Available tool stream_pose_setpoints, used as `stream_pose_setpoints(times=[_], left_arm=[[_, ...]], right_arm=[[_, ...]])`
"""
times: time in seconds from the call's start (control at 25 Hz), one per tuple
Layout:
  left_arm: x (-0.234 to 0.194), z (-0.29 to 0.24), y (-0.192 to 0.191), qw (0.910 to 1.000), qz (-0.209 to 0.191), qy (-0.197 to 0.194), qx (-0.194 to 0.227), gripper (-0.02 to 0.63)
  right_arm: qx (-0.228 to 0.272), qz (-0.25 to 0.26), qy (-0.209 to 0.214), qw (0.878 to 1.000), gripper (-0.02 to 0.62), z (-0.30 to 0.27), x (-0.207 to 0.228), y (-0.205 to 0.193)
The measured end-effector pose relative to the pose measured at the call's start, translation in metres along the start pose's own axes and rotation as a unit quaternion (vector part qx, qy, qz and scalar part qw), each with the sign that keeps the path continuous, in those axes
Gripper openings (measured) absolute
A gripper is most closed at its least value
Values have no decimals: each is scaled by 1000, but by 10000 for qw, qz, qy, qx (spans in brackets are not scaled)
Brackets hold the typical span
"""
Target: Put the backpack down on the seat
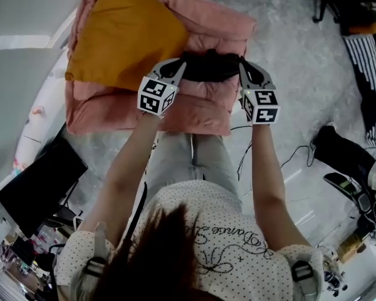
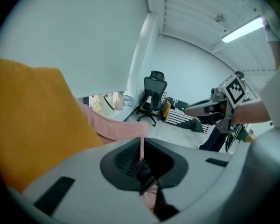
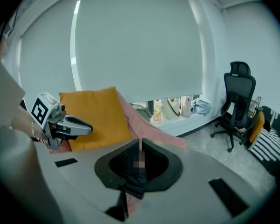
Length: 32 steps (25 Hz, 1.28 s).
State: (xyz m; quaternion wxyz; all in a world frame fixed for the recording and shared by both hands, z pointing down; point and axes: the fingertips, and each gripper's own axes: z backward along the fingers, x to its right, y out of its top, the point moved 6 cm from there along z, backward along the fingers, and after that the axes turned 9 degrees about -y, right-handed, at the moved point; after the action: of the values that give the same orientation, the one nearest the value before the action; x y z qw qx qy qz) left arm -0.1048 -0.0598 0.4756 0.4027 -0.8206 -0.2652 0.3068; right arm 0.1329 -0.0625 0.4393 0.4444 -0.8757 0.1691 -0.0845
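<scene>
The black, soft-fabric backpack (image 1: 208, 66) is held at the quilted, puffy pink seat (image 1: 194, 115), beside a smooth mustard cushion (image 1: 125, 33). Folds of its dark cloth are pinched between the nearly closed jaws of the left gripper (image 1: 180, 66) and the right gripper (image 1: 241, 66).

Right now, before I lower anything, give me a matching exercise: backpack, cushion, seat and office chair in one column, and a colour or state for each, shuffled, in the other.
Things:
1. backpack
2. cushion
3. seat
4. office chair

Colour or state:
A. pink
B. black, standing on the floor across the room
C. orange
D. black, with the jaws of the left gripper and the right gripper closed on it

Pairs: 1-D, 2-C, 3-A, 4-B.
</scene>
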Motion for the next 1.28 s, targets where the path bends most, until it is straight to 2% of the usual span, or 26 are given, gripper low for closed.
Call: stream_pose_setpoints(times=[0.12, 0.48, 0.68, 0.92, 1.16, 1.28], left_arm=[[7, 11, 19, 9995, -238, -18, 199, 6], [7, 54, 83, 9931, -657, 254, 942, 5], [4, 75, 123, 9857, -904, 401, 1367, 4], [14, 113, 154, 9758, -950, 547, 1891, 3], [25, 144, 185, 9653, -1126, 666, 2262, 3], [27, 155, 199, 9616, -1212, 814, 2322, 3]], right_arm=[[277, 11, -15, 9996, 14, 13, -4, 19], [1116, 156, -213, 9934, 11, 47, -25, 82], [1662, 182, -231, 9857, 11, 65, -31, 126], [2152, 194, -299, 9759, 11, 95, -33, 163], [2538, 128, -279, 9668, 11, 118, -35, 190], [2639, 286, -334, 9635, 11, 125, -39, 198]])
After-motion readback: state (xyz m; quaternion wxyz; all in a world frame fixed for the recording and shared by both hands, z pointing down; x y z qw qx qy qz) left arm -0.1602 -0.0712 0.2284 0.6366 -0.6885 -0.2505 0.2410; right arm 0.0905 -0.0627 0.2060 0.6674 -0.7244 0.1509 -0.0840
